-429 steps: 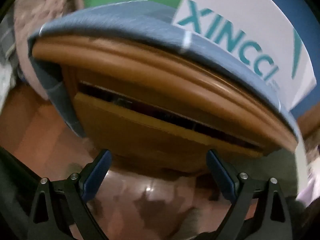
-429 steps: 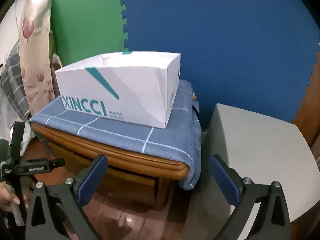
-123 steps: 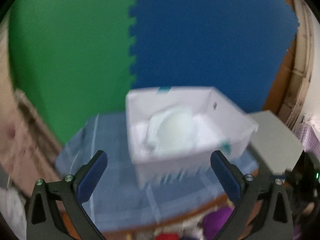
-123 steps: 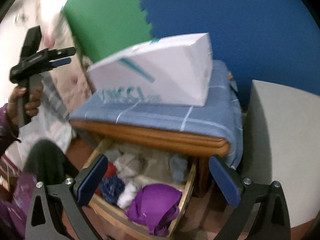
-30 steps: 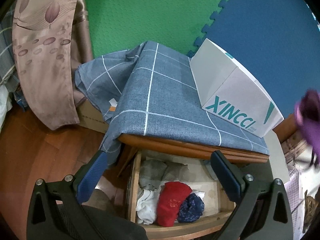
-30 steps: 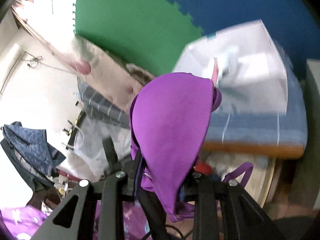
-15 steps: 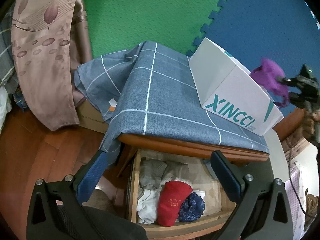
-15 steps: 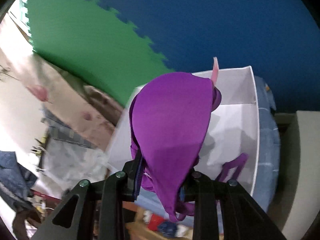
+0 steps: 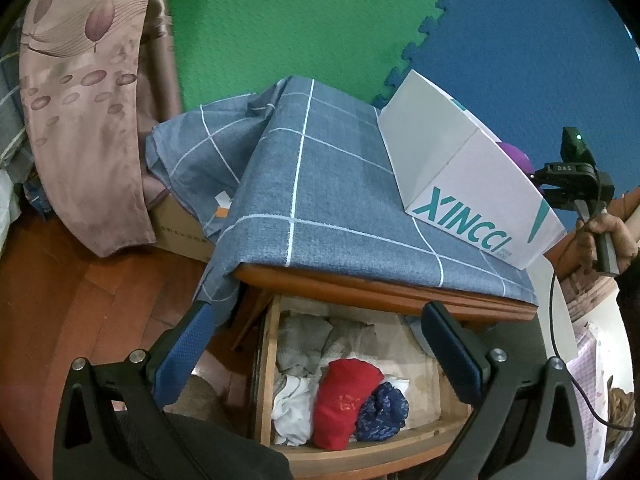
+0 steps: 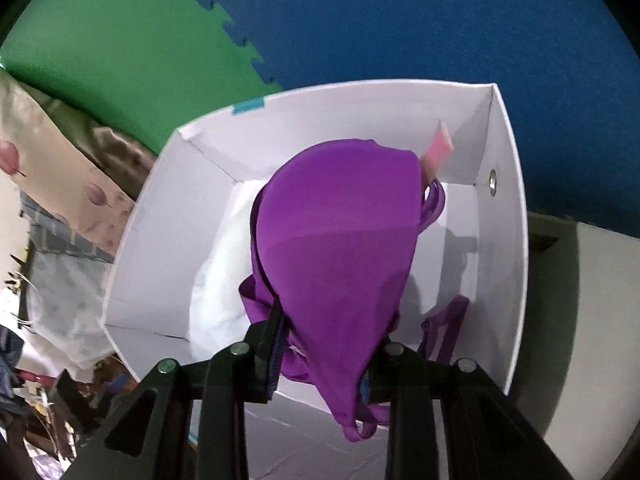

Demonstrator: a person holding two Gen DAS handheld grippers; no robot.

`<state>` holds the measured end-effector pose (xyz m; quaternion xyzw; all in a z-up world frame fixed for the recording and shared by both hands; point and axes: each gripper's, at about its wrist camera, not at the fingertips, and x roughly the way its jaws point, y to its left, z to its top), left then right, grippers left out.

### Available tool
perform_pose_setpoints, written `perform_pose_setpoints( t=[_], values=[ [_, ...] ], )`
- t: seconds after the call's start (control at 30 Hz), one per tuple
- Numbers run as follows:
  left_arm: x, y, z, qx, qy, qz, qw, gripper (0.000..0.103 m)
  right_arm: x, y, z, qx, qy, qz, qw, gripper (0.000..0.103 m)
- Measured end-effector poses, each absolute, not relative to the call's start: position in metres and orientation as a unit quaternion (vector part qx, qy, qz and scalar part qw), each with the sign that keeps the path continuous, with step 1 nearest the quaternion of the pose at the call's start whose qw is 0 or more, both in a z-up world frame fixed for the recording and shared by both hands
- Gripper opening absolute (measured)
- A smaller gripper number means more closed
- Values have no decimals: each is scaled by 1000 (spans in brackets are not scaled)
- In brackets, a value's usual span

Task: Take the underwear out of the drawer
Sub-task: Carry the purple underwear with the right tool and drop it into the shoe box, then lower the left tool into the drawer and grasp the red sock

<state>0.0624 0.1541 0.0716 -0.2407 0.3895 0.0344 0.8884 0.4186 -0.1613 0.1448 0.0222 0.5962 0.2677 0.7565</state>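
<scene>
The right tongs point(image 10: 320, 344) are clenched on a purple padded fabric undergarment point(image 10: 340, 248), holding it over the open mouth of a white cardboard box printed with teal "XINCCI" lettering point(image 10: 516, 240). A pink tag point(image 10: 436, 152) sticks up from the garment's far edge, and a purple strap point(image 10: 444, 332) dangles into the box beside a pale white cloth point(image 10: 224, 264) lying on its floor.

From the left wrist view, the same box point(image 9: 480, 196) sits on a blue-grey checked cloth point(image 9: 320, 184) draped over a wooden worktop point(image 9: 384, 292), with a sliver of the purple garment point(image 9: 516, 156) showing above the box's far rim. Below the worktop's edge, the wooden drawer point(image 9: 360, 452) stands pulled out, holding a red folded garment point(image 9: 344, 404), a dark blue patterned garment point(image 9: 384, 408), a white crumpled garment point(image 9: 292, 408) and grey folded cloths point(image 9: 320, 340).

The left tongs point(image 9: 316, 348) are released, their blue-padded fingers point(image 9: 180, 352) spread wide above the drawer and gripping nothing. Green and blue interlocking foam mats point(image 9: 520, 40) cover the wall behind, and a brown leaf-print curtain point(image 9: 84, 100) hangs at left.
</scene>
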Motion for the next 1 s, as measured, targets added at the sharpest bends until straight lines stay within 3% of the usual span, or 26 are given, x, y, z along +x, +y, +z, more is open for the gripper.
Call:
perform_pose_setpoints(
  t=[0.13, 0.43, 0.53, 0.63, 0.87, 1.0],
  values=[
    [62, 154, 72, -241, 388, 35, 889, 102, 417, -156, 141, 9, 596, 261, 760, 47],
    [61, 159, 72, -250, 387, 36, 887, 102, 404, -171, 166, 28, 574, 272, 772, 48],
    [61, 158, 72, -245, 388, 37, 888, 102, 401, -184, 178, 23, 559, 257, 788, 56],
    [62, 158, 72, -240, 390, 39, 888, 102, 402, -204, 187, 60, 548, 263, 792, 56],
    [63, 156, 71, -236, 393, 42, 888, 102, 345, -264, 227, 137, 409, 272, 861, 56],
    [64, 154, 71, -229, 395, 36, 889, 102, 273, -294, 220, 88, 329, 217, 915, 60]
  ],
)
